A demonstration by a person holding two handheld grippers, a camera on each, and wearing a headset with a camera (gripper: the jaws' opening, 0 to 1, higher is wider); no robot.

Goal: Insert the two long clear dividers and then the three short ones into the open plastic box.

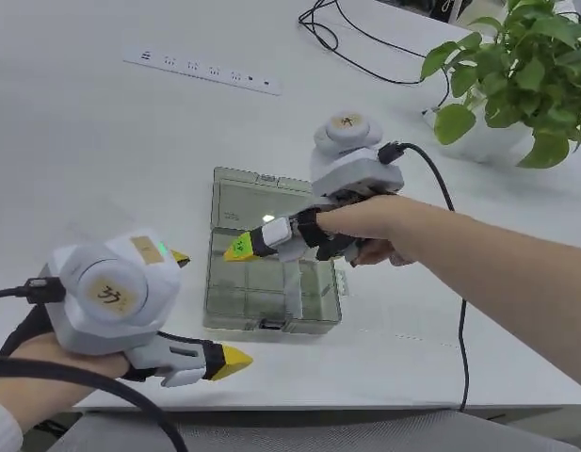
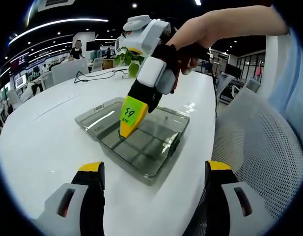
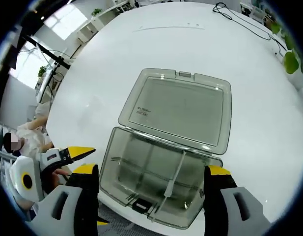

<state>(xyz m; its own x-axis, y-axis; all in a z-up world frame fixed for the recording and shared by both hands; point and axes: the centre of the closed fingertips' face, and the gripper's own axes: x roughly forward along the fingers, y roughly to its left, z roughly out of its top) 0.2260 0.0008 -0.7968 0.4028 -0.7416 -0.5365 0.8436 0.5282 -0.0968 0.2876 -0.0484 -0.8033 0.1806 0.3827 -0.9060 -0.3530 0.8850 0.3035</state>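
Grippers stand spread on both sides, as we read them. The right gripper [image 3: 151, 170] hangs above the open plastic box [image 1: 318, 318]. In its own view the yellow-tipped jaws are wide apart and pinch nothing, with the base of the box lying below the gap. In the head view the right hand [image 1: 365, 231] holds it from 3 o'clock, one yellow tip over the base at about 10 o'clock, near the hinge. In the left gripper view that tip dips toward the base, and we cannot tell whether it touches. The left gripper [image 2: 154, 166] hovers off the box at 8 o'clock, low over the white table [image 1: 102, 160]. It is held by the left hand [image 1: 40, 363], its jaws likewise parted with nothing between them.

We find the box at the middle of the head view, its lid [image 1: 257, 198] folded flat on the table toward 12 o'clock. Inside the base one clear divider [image 3: 173, 179] runs from the hinge wall to the front wall, on the 3 o'clock side of centre. We cannot tell whether it is fully seated. Fainter lines cross the floor of the base in a grid, and we cannot tell whether they are seated dividers or moulded ribs.

Farther out on the table we see a power strip [image 1: 205, 71] at 11 o'clock, a black cable [image 1: 365, 47] at 1 o'clock and a potted plant [image 1: 516, 75] at 2 o'clock.
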